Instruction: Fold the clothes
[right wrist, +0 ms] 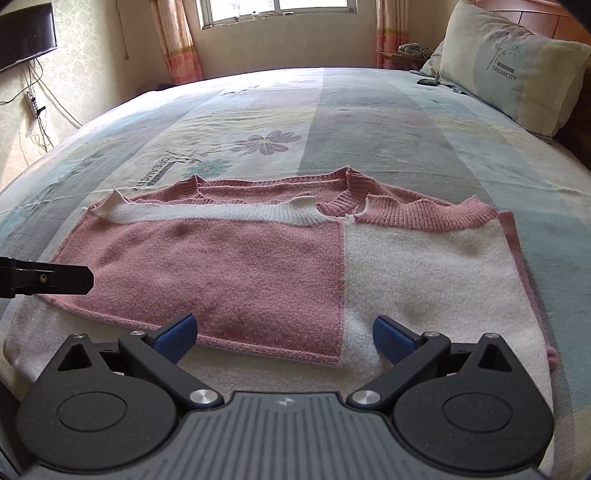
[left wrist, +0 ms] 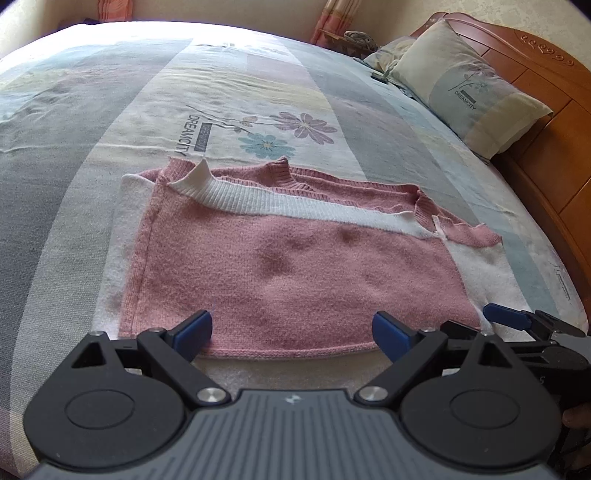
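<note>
A pink and white knit sweater lies flat on the bed, sleeves folded across its body, the ribbed collar at the far side. My left gripper hovers open over the sweater's near hem, nothing between its blue pads. My right gripper is also open, above the near edge where the pink panel meets the white one. A fingertip of the right gripper shows at the right edge of the left wrist view. The left gripper's dark finger pokes in from the left in the right wrist view.
The bed carries a striped floral sheet. A pillow leans on the wooden headboard at the right, with a small dark object beside it. A window and curtains stand beyond the bed; a screen hangs left.
</note>
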